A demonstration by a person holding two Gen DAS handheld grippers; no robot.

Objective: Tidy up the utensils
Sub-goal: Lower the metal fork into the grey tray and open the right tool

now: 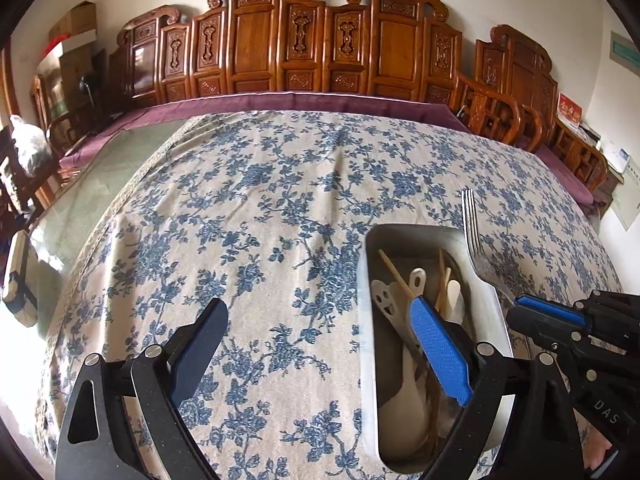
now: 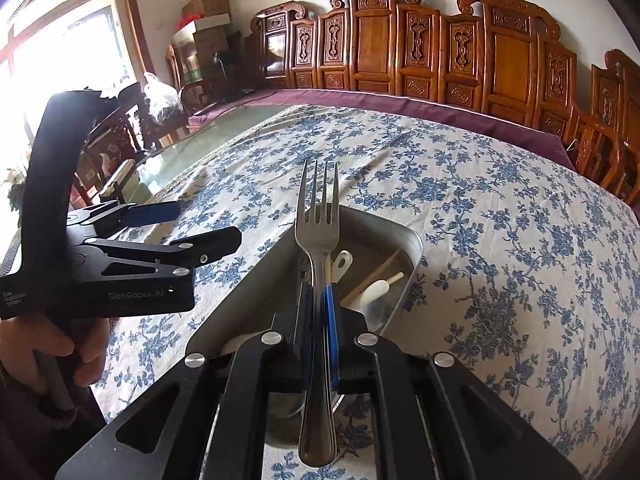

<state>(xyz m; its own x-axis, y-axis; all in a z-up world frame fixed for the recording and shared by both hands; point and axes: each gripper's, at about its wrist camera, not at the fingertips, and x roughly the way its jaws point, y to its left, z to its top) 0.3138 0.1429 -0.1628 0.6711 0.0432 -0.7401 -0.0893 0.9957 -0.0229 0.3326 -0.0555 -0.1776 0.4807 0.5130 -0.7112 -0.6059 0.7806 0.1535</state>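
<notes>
A metal tray (image 1: 370,280) lies on the floral cloth and holds a white spoon (image 1: 404,392), chopsticks (image 1: 396,276) and other white utensils. My right gripper (image 2: 320,300) is shut on a steel fork (image 2: 318,220) by its neck, tines pointing away, held over the tray (image 2: 240,292). The fork (image 1: 474,236) and the right gripper (image 1: 548,312) also show in the left wrist view, by the tray's right rim. My left gripper (image 1: 316,344) is open and empty, its blue-padded finger over the tray; it shows in the right wrist view (image 2: 188,228) left of the tray.
The table wears a blue-flowered cloth (image 1: 260,200) with bare glass (image 1: 100,184) at its left. Carved wooden chairs (image 1: 280,40) line the far side. Boxes (image 1: 76,28) and a bag stand at the back left.
</notes>
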